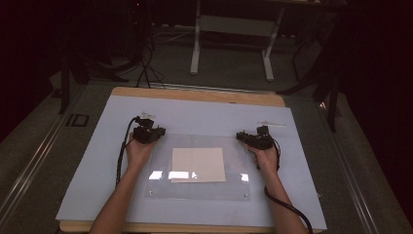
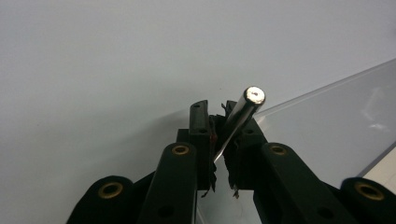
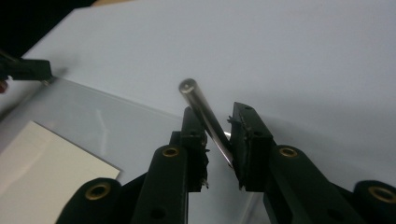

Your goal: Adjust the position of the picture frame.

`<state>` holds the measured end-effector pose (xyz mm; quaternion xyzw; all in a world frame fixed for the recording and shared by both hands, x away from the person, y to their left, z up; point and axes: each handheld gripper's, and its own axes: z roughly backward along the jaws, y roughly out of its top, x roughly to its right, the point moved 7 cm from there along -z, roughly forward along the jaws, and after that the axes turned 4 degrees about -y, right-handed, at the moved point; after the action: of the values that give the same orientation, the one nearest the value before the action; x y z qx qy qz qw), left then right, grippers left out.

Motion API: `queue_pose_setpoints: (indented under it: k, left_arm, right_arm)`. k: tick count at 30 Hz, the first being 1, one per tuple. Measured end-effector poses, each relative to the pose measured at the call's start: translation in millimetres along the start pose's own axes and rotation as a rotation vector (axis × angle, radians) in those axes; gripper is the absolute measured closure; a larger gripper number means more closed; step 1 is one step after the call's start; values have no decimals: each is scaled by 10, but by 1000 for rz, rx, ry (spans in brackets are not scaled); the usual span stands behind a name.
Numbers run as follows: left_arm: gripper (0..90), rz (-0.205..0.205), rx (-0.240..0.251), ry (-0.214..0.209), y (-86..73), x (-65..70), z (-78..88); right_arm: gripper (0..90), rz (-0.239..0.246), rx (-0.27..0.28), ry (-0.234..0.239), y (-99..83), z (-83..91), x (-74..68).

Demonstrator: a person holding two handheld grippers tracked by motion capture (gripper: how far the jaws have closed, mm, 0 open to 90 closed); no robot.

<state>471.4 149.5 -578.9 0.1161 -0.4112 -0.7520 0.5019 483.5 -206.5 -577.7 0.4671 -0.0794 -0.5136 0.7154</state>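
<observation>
Left metal pin point(image 2: 243, 114): a short shiny rod, tilted, caught between the pads of the left gripper point(image 2: 215, 109); its flat round end points up and away, just above the far left corner of the clear sheet.
Right metal pin point(image 3: 205, 119): same kind of rod, leaning to the left between the jaws of the right gripper point(image 3: 218, 112); it lies against the left jaw, with a gap to the right one.
Left gripper point(image 1: 147, 132): jaws nearly closed, clamped on the left metal pin (held low on the rod).
Right gripper point(image 1: 255, 139): jaws parted a little; whether the pads press on the right metal pin I cannot tell.
Clear sheet point(image 1: 160, 190): a see-through plate lying flat in the middle of the worktop, its far corners just beside the two grippers, small fixings at its near corners.
Cream card point(image 1: 198, 165): a pale rectangle under or on the clear sheet, centred between the hands.
White mat point(image 1: 97, 156): covers most of the worktop point(image 1: 195, 94), whose wooden edge shows along the far side.
Hands: left hand point(image 1: 138, 152) and right hand point(image 1: 265, 157) come in from the near edge, a black cable trailing from each gripper.
</observation>
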Motion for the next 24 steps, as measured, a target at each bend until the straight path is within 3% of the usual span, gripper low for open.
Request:
queue_pose_setpoints:
  k: [5,8,9,12,14,18,24]
  left_arm:
    - [802,22,42,-39,-25,-17,-9]
    - [802,24,39,-41,-22,-16,-6]
    - [804,6,35,-21,-22,-7,-7]
    - [795,19,38,-29,-23,-12,-6]
    - [702,37,45,-40,-23,-27,2]
    - [598,51,56,-56,-29,-62,46]
    - [516,49,90,-45,-9,-64,157]
  right_arm:
    - [751,9,-9,-3,-11,8,3]
    - [752,18,-14,-8,-15,15,5]
    - [753,23,-17,-11,-24,29,9]
    - [746,46,-16,-22,-35,50,15]
    - [733,60,-19,-34,-48,66,14]
    - [688,63,4,-51,-54,98,10]
    - [634,102,8,-70,-36,121,-35]
